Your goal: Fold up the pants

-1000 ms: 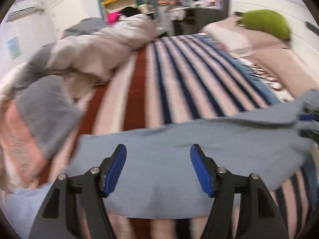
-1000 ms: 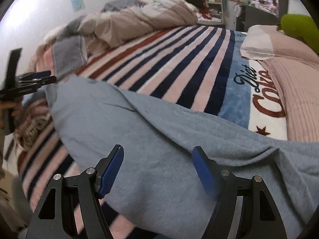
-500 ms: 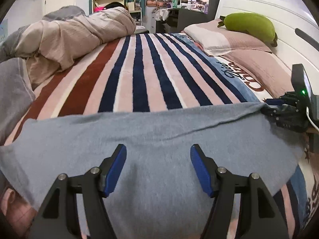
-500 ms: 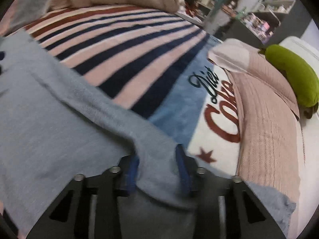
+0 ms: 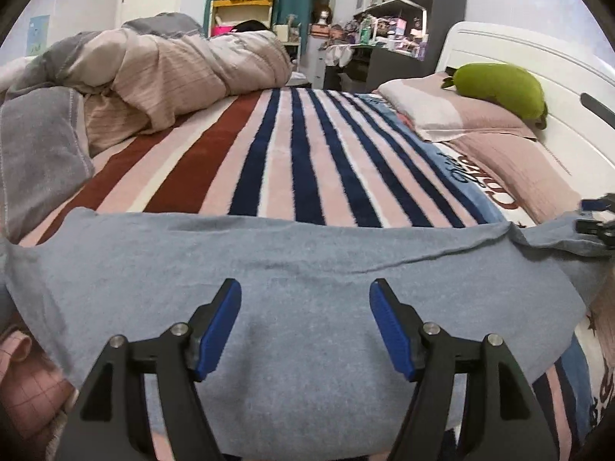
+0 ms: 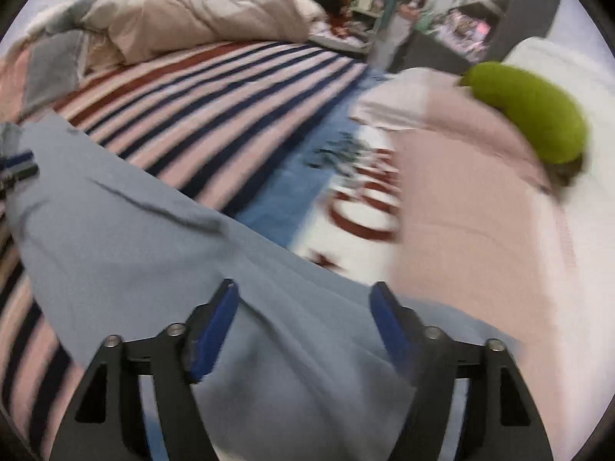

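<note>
The grey-blue pants (image 5: 307, 269) lie spread across the near part of the bed, on top of the striped blanket (image 5: 292, 161), w/ their far edge running almost straight from one side of the blanket to the other. A thin crease goes across the cloth toward the pillow side.

Left claw (image 5: 305, 326) is released: its two blue pads (image 5: 217, 330) stand wide apart above the pants, w/ no cloth between them. Whether the tips touch the cloth, I cannot tell.

Right claw (image 6: 303, 330) is also released, both pads apart over the pants (image 6: 153, 230), near the end of the pants that is closest to the pink pillow (image 6: 472, 199). This view is blurred, so contact w/ the cloth is not clear. In the left wrist view the right claw (image 5: 597, 223) shows small at the pillow-side end of the pants, just beside the cloth.

Beyond the pants, on the far side of the blanket, lies a bunched beige and grey duvet (image 5: 173, 73). Two pillows (image 5: 461, 115) lie along the white headboard (image 5: 546, 77), and a green plush toy (image 5: 499, 86) rests on the farther pillow. Red lettering on the blanket shows between the pants and the pillows.
</note>
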